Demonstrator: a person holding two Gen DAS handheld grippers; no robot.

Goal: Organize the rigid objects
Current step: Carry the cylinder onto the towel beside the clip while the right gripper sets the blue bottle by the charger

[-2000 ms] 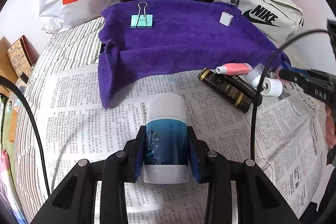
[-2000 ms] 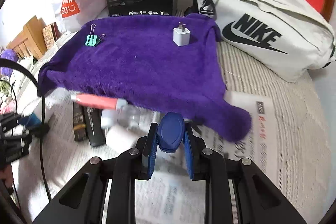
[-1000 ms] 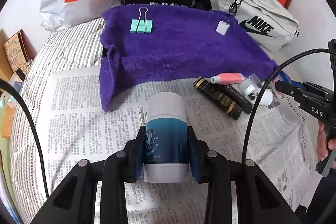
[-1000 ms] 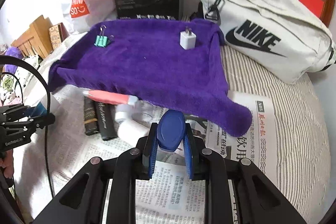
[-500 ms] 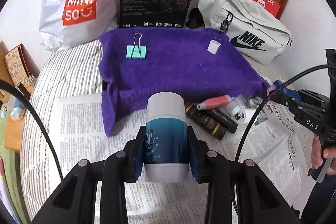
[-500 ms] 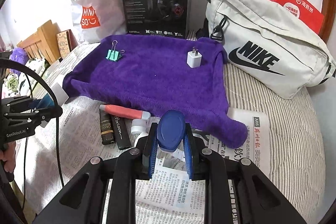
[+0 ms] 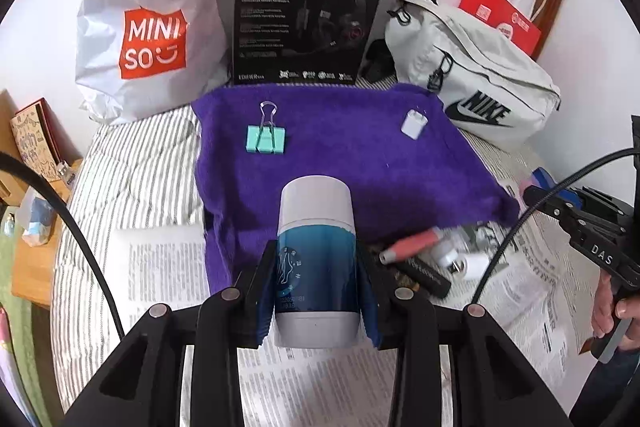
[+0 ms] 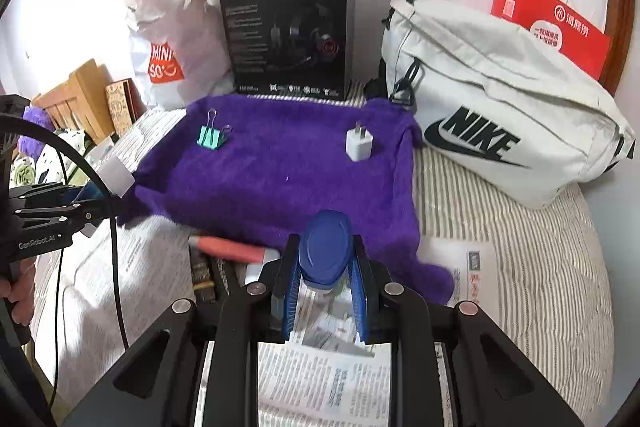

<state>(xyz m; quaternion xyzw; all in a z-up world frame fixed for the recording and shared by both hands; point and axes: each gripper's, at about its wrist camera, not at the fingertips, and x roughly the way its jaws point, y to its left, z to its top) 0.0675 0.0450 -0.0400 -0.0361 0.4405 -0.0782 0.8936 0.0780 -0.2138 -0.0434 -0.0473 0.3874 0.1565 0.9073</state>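
Note:
My left gripper is shut on a white and blue bottle, held above the newspaper near the front edge of the purple towel. My right gripper is shut on a bottle with a dark blue cap, held above the towel's near right corner. On the towel lie a green binder clip and a white charger plug. A pink tube, dark tubes and small white bottles lie on the newspaper.
A Miniso bag, a black headset box, a Nike bag and red paper bags stand behind the towel. Newspaper covers the striped bed. A wooden bedside table is at the left.
Both grippers have risen and drawn back with their bottles held; the towel and the things behind it now sit lower and farther in both views.

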